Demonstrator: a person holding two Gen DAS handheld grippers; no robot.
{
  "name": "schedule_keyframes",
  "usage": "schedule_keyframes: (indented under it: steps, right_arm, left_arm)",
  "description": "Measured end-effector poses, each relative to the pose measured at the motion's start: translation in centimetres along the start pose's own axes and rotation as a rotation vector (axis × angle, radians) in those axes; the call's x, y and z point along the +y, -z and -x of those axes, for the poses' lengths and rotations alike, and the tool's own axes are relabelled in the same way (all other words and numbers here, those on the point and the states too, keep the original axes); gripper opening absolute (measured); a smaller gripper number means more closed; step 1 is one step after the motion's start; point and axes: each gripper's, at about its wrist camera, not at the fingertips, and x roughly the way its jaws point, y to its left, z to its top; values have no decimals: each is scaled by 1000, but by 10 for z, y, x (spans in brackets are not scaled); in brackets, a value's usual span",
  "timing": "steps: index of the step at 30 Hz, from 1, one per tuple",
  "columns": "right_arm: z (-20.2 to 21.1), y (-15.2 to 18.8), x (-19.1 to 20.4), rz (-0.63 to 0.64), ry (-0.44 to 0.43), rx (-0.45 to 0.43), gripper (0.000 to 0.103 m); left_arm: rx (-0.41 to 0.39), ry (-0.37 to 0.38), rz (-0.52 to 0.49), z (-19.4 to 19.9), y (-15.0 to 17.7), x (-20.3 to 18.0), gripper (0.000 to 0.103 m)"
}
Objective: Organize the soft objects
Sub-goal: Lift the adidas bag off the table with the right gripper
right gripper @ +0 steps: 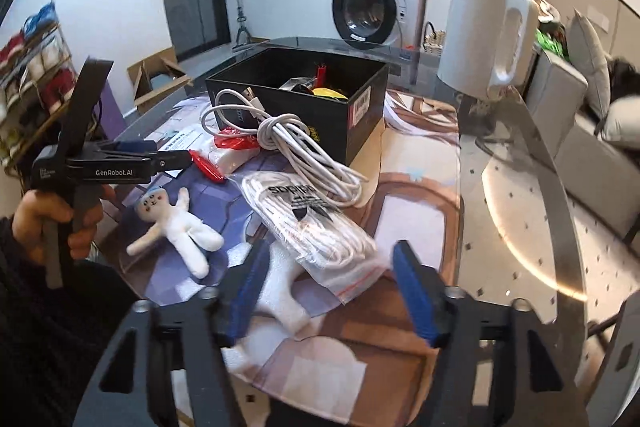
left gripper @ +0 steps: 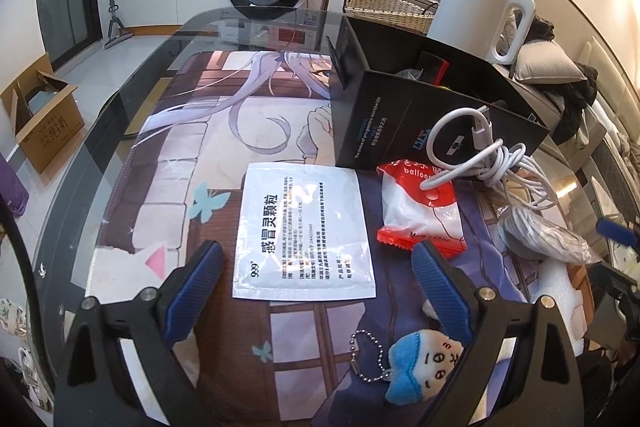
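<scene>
My left gripper [left gripper: 318,267] stands open over a white "999" sachet [left gripper: 304,231] that lies flat on the printed mat. A small plush doll [left gripper: 420,367] with a blue cap and a ball chain lies by its right finger. A red-and-white balloon packet [left gripper: 420,211] and a coiled white cable [left gripper: 492,155] lie against the black box [left gripper: 400,115]. My right gripper [right gripper: 330,261] is open, and the near end of a clear bag of white laces [right gripper: 316,223] lies between its fingertips, untouched. The plush doll [right gripper: 176,227] lies to the left.
A white kettle [right gripper: 488,39] stands at the back right of the glass table [right gripper: 520,219]. The black box [right gripper: 300,87] holds several small items. A white foam piece [right gripper: 280,295] lies under the bag. A hand [right gripper: 52,219] holds the left gripper [right gripper: 172,157] at the left.
</scene>
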Motion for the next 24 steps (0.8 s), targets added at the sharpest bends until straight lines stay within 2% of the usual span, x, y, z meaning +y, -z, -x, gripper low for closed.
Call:
schedule_keyframes:
  steps: [5, 12, 16, 18, 24]
  right_arm:
    - [-24, -18, -2, 36, -98, 47, 74]
    - [-57, -30, -19, -27, -216, 129, 74]
    - [-64, -30, -16, -5, -233, 151, 74]
    - [-68, -30, -13, 12, -229, 159, 67]
    - [-61, -31, 1, 93, -245, 141, 36]
  left_arm:
    - [8, -14, -30, -2, 0, -5, 96]
    - [13, -24, -55, -4, 0, -10, 95]
    - [16, -29, -66, -5, 0, -12, 96]
    - [17, -30, -71, -6, 0, -13, 96]
    - [18, -30, -78, -6, -1, -15, 95]
